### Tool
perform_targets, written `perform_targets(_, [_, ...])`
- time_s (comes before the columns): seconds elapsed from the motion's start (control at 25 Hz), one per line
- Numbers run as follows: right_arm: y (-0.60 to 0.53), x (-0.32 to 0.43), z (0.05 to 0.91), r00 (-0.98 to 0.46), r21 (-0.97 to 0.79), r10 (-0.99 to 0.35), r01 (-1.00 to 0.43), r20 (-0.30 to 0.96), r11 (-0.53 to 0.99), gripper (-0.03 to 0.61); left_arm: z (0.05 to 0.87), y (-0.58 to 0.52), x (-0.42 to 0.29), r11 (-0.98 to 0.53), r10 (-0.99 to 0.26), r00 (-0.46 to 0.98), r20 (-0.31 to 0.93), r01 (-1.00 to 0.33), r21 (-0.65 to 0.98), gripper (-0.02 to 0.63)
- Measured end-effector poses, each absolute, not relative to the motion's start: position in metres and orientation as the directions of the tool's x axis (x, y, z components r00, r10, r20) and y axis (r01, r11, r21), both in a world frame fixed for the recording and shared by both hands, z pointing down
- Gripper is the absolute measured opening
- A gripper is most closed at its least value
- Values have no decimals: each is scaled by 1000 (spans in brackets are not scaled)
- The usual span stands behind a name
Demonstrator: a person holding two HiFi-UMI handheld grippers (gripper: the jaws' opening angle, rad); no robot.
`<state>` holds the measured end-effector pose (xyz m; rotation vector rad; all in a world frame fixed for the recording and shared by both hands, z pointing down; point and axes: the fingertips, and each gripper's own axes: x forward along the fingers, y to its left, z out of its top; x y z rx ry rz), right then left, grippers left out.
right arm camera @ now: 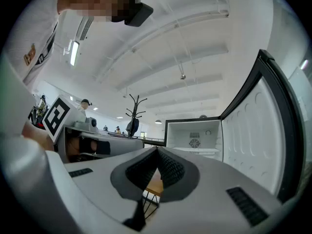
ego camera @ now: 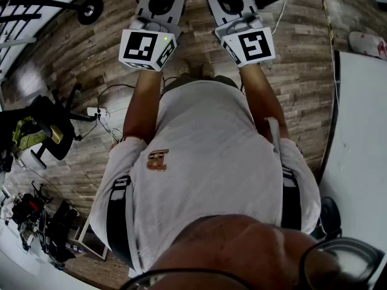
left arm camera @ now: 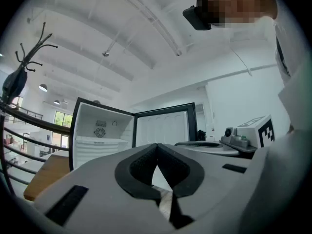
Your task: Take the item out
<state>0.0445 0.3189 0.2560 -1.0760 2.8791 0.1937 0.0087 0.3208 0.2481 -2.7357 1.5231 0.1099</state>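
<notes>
I held my left gripper [left arm camera: 157, 146] and right gripper [right arm camera: 157, 150] out front, fingers clenched on nothing, aimed at the open fridge [left arm camera: 100, 130] to line up; I could see no item inside.

No legible text anywhere (only a blurred brown emblem [ego camera: 158, 160] on the white shirt [ego camera: 205, 162])

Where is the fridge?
The open fridge stands ahead in the right gripper view, just right of the coat rack, with its door swung open rightward.
</notes>
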Motion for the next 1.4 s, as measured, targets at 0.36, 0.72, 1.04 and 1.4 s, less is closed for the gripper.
perform_targets(0.36, [316,34,259,-748,79,-656,-664,-105,744,32,253,319,-1,-533,-845,530,-67,-845,38,18])
perform_targets(0.72, [304,-1,258,-747,72,-657,-664,-101,744,32,249,306,-41,-518,-855,513,-79,-854,56,18])
perform_targets(1.04, [288,-28,266,-725,75,-682,-688,-98,722,34,260,288,-65,-536,-844,532,-74,-843,48,18])
perform_targets(1.4, [268,-69,269,-692,77,-717,-722,-89,687,34,264,263,-107,-557,-830,553,-77,-828,56,18])
